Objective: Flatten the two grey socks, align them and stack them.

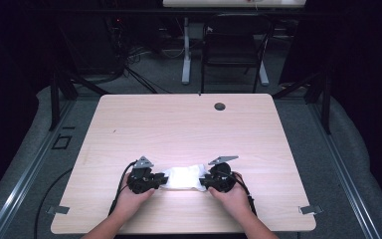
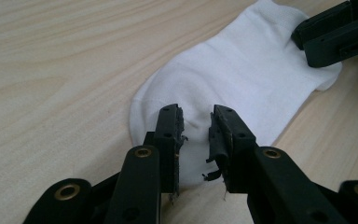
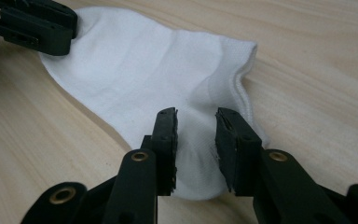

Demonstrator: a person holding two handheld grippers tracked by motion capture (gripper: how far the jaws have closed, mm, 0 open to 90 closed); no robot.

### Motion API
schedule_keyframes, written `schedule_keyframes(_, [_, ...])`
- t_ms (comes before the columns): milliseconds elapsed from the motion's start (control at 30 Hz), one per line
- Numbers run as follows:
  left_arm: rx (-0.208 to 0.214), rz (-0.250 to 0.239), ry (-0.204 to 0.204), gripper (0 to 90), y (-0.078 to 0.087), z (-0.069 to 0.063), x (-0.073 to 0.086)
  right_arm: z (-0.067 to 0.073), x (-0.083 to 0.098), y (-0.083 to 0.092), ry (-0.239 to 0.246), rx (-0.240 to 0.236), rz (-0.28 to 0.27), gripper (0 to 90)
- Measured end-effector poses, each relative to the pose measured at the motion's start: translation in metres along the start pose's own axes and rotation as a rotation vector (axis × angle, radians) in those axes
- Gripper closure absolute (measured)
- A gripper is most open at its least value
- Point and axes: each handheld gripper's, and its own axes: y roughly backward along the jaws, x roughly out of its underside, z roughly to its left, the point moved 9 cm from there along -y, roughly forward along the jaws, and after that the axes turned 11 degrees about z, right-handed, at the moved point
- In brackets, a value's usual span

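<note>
One white sock (image 1: pixel 183 178) lies flat on the light wooden table (image 1: pixel 189 124), close to the near edge and about midway between left and right, its length running left to right. No container is on the table; the sock is the single loose item. Two grippers work at it, one at each end. The left gripper (image 2: pixel 196 135) sits over the sock's left end with its jaws a narrow gap apart, white fabric showing between them but nothing pinched. The right gripper (image 3: pixel 196 135) sits over the right end, where the ribbed cuff edge (image 3: pixel 242 79) shows, its jaws likewise slightly parted with the sock under them and not clamped. In the high view each gripper is held in one hand (image 1: pixel 129 199), and a small dark round grommet (image 1: pixel 220 106) is set into the table's far side.
</note>
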Motion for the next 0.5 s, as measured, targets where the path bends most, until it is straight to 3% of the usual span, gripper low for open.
schedule_keyframes(500, [-0.025, -0.033, 0.016, 69.8, -0.0031, 0.0094, -0.0068, -0.0061, -0.0109, -0.0055, -0.026, -0.014, -0.043, 68.5])
